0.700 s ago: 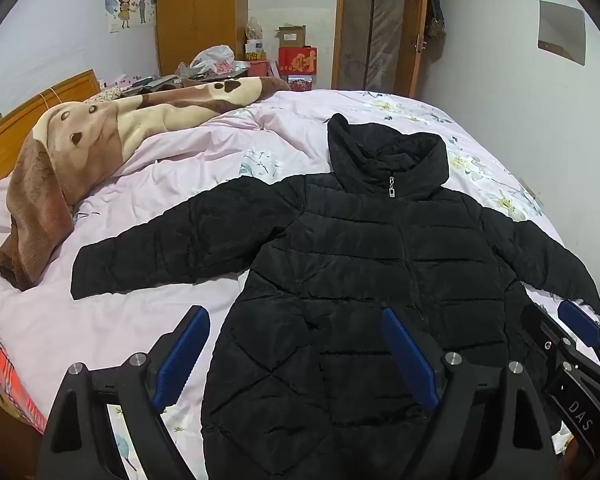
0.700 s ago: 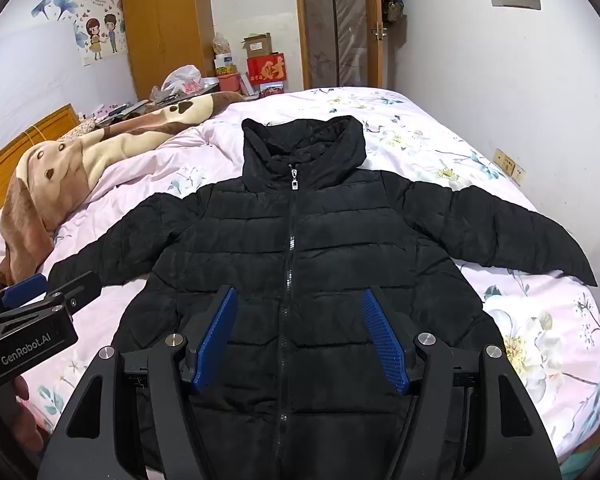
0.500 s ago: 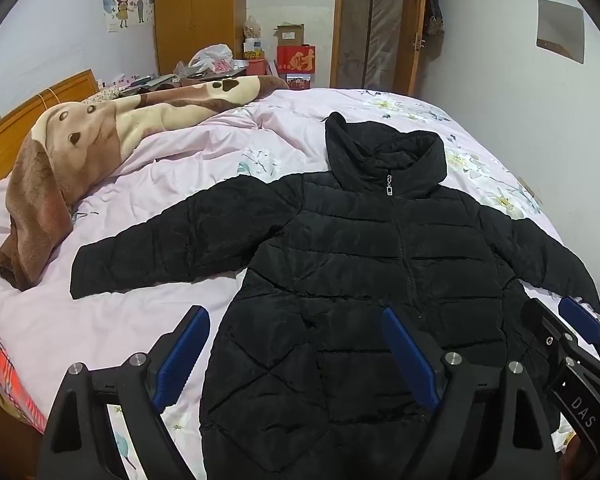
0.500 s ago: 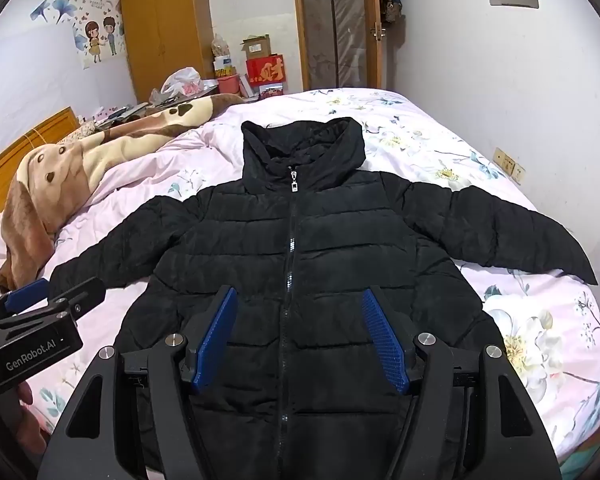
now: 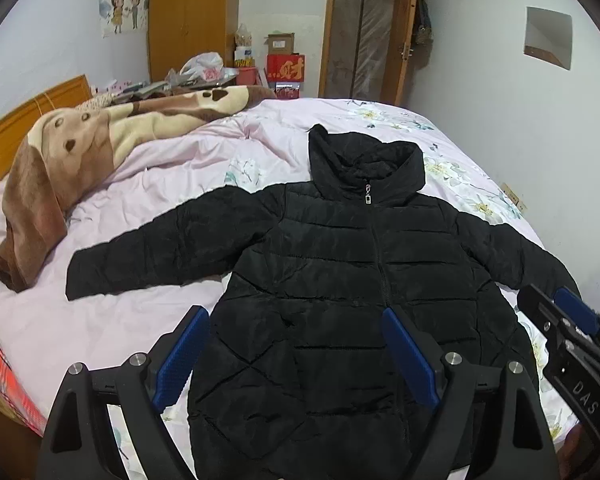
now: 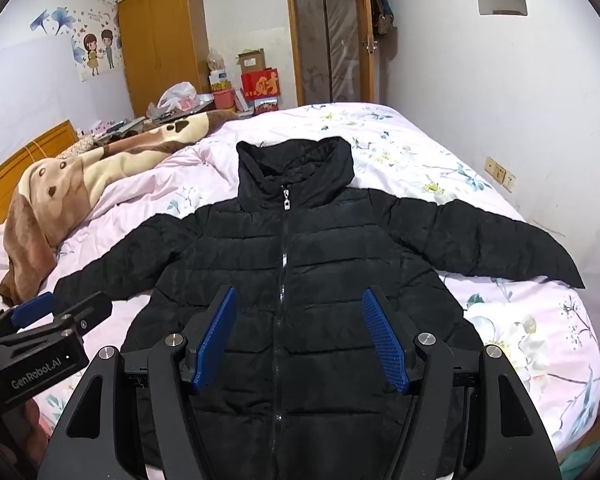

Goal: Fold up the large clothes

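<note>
A black puffer jacket (image 5: 340, 272) lies flat and zipped on the pink bed, front up, hood away from me and both sleeves spread out; it also shows in the right wrist view (image 6: 300, 264). My left gripper (image 5: 296, 340) is open and empty, held above the jacket's lower left part. My right gripper (image 6: 298, 328) is open and empty above the lower middle of the jacket, over the zipper. Each gripper shows at the edge of the other's view: the right one (image 5: 568, 320) and the left one (image 6: 52, 316).
A brown and cream plush blanket (image 5: 92, 152) lies heaped along the bed's left side by the wooden headboard (image 5: 28, 120). The pink floral bedsheet (image 6: 520, 332) reaches the wall on the right. A wardrobe (image 6: 160, 40), boxes and a door (image 6: 324, 40) stand beyond the bed.
Both grippers have drifted slightly, so the jacket sits a little lower and further left in the views. The jacket itself has not moved.
</note>
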Action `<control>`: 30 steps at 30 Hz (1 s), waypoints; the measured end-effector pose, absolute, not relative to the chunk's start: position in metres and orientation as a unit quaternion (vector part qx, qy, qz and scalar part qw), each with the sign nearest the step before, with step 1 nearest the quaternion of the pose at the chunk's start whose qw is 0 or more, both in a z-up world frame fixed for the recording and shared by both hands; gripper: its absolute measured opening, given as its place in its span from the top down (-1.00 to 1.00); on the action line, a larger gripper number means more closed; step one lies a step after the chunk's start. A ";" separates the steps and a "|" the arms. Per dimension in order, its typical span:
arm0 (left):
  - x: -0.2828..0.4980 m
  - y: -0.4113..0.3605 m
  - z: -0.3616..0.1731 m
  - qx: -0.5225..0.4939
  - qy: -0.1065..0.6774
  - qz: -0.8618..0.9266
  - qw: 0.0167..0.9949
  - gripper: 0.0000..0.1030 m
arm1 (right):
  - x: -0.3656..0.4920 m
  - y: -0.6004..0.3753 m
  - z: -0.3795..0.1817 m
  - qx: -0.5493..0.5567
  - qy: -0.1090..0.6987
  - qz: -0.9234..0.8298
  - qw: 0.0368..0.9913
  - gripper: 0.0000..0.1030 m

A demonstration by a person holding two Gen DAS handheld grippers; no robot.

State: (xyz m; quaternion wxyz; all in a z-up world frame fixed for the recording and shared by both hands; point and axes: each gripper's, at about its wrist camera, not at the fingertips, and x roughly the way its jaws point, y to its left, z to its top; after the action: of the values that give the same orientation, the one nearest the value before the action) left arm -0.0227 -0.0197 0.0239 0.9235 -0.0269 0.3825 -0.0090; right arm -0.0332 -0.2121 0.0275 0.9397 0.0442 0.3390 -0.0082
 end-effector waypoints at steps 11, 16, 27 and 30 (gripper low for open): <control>-0.034 -0.021 0.034 -0.026 0.374 -0.011 0.927 -0.71 | -0.042 -0.219 0.035 0.058 0.339 -0.019 0.939 -0.27; -0.033 -0.020 0.034 -0.027 0.378 -0.005 0.926 -0.71 | -0.041 -0.219 0.035 0.055 0.341 -0.013 0.938 -0.27; -0.035 -0.017 0.036 -0.027 0.376 -0.002 0.926 -0.71 | -0.043 -0.211 0.039 0.047 0.336 -0.010 0.941 -0.27; -0.032 -0.018 0.035 -0.028 0.379 -0.004 0.925 -0.71 | -0.044 -0.210 0.039 0.046 0.335 -0.013 0.941 -0.27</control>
State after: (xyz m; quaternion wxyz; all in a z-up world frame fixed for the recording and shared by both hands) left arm -0.0324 -0.0180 0.0351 0.9250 -0.0275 0.3790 -0.0037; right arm -0.0436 -0.2104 0.0393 0.9410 0.0458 0.3351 -0.0129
